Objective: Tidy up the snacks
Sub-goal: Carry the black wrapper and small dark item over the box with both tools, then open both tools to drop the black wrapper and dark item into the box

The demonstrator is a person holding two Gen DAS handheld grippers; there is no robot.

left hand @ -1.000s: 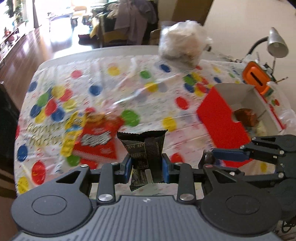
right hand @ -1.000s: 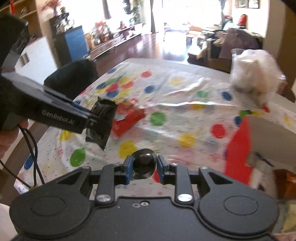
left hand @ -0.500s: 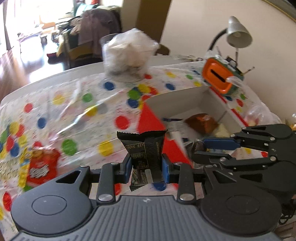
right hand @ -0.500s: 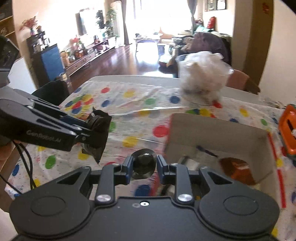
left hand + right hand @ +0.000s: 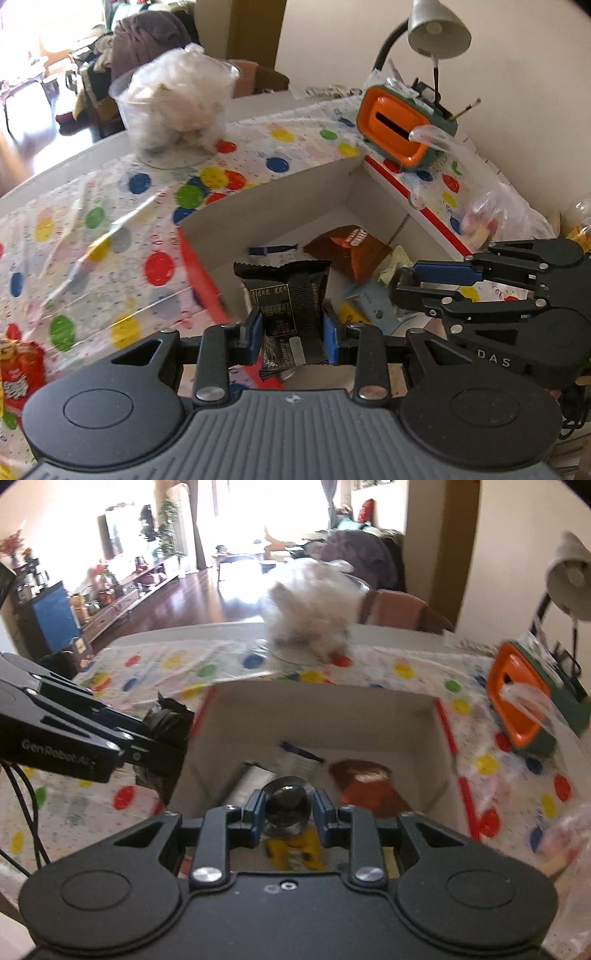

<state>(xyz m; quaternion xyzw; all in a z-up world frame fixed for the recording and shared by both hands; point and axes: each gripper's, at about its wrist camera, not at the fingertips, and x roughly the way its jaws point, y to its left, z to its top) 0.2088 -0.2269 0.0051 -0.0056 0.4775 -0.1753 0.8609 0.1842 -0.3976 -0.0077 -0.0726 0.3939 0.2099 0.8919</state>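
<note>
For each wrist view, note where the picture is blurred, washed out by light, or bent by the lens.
Left wrist view: mostly sharp; black snack packet crisp, window area top left washed out, edges bent by the fisheye. Right wrist view: motion-smeared; white plastic bag and orange holder blurred, bright windows behind washed out, dark corners.

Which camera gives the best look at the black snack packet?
The left wrist view: the black snack packet faces it, clamped in the left gripper. The right wrist view shows it only edge-on and blurred.
</note>
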